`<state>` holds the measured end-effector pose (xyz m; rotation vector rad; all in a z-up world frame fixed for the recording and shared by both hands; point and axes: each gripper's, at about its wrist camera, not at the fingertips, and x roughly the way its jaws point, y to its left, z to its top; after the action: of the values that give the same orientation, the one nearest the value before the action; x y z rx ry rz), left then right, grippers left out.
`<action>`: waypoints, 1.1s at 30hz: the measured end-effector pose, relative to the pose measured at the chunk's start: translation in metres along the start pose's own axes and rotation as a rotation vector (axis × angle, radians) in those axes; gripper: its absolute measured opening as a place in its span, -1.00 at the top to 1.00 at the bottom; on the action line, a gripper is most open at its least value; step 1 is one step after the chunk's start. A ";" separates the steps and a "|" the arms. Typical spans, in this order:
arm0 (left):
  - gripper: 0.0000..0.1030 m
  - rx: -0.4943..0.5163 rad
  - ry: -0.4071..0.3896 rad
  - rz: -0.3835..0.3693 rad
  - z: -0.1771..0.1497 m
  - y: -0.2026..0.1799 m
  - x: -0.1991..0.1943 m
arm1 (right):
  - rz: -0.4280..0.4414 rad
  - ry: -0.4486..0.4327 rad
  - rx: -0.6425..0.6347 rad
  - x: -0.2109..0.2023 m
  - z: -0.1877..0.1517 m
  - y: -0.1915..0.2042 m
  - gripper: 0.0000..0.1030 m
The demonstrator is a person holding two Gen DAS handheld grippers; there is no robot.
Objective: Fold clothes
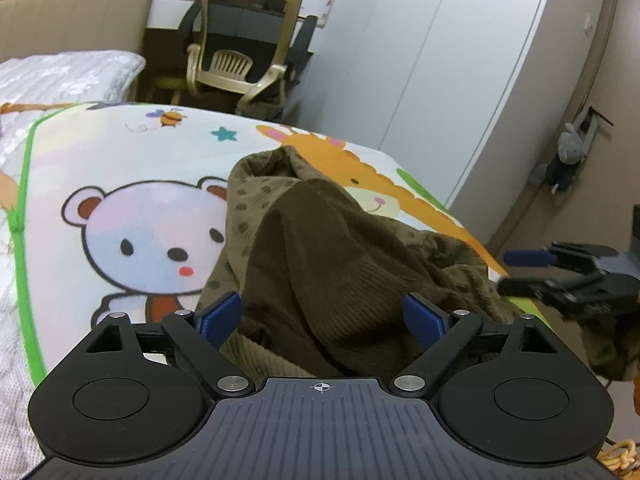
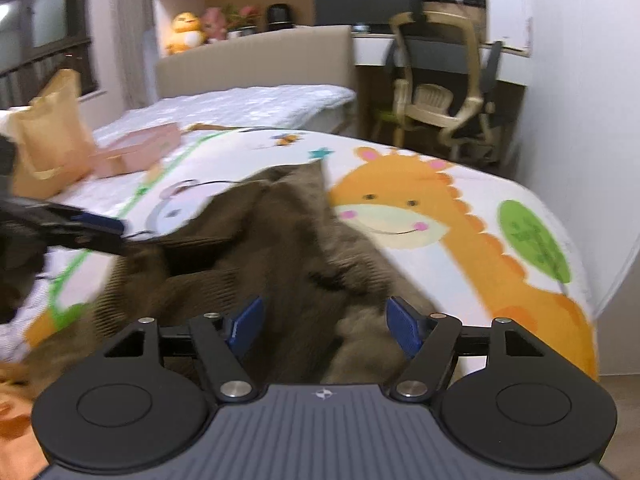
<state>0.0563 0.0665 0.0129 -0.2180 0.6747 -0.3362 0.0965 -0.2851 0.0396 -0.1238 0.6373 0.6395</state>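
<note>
left gripper [image 1: 322, 316] jaws are standing wide apart, pads gripping nothing; right gripper [image 2: 324, 326] is likewise released, with cloth lying between but unpinched. the brown garment [image 1: 320, 248] is lying crumpled in a heap on the cartoon-print mat [image 1: 132, 148] covering the bed. judgement: each gripper is needing a distinct edge or corner, single layer, before spreading flat.
</note>
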 end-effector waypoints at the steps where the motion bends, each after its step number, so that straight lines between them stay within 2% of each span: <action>1: -0.79 0.001 0.003 0.000 -0.001 -0.001 -0.001 | 0.025 0.001 -0.005 -0.003 -0.002 0.005 -0.47; 5: -0.80 0.016 0.008 -0.013 -0.001 -0.008 -0.004 | 0.117 0.022 -0.010 -0.002 -0.008 0.022 -0.53; 10: -0.81 0.070 0.019 -0.063 0.001 -0.023 0.000 | 0.163 0.069 0.006 0.027 -0.015 0.032 -0.49; 11: -0.81 0.083 0.024 -0.069 0.001 -0.027 0.002 | 0.167 0.081 0.010 0.033 -0.016 0.033 -0.39; 12: -0.81 0.093 0.033 -0.067 0.001 -0.029 0.006 | 0.171 0.092 0.013 0.039 -0.018 0.034 0.12; 13: -0.81 0.099 0.043 -0.060 0.001 -0.031 0.010 | 0.176 0.103 0.017 0.046 -0.019 0.035 0.43; 14: -0.81 0.104 0.054 -0.056 0.001 -0.032 0.014 | 0.179 0.103 0.028 0.049 -0.018 0.033 0.49; 15: -0.81 0.110 0.064 -0.058 0.001 -0.035 0.018 | 0.175 0.081 0.050 0.045 -0.015 0.027 0.61; 20: -0.81 0.163 0.095 -0.074 -0.001 -0.052 0.042 | 0.055 -0.125 0.133 0.007 0.015 -0.018 0.65; 23: -0.81 0.187 0.062 -0.025 0.003 -0.061 0.061 | 0.037 -0.193 0.168 -0.005 0.028 -0.035 0.65; 26: -0.81 0.264 -0.010 0.043 0.005 -0.074 0.067 | 0.046 -0.213 0.171 -0.004 0.032 -0.038 0.68; 28: -0.82 0.359 -0.030 0.045 0.001 -0.087 0.066 | 0.049 -0.222 0.179 0.000 0.033 -0.040 0.70; 30: -0.83 0.484 -0.045 0.043 -0.006 -0.103 0.064 | 0.050 -0.234 0.195 0.004 0.039 -0.048 0.73; 33: -0.85 0.696 -0.090 0.089 -0.019 -0.127 0.069 | 0.060 -0.252 0.215 0.009 0.049 -0.056 0.79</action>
<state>0.0650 -0.0784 -0.0025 0.4567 0.4442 -0.4530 0.1605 -0.3108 0.0686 0.1748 0.4634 0.6277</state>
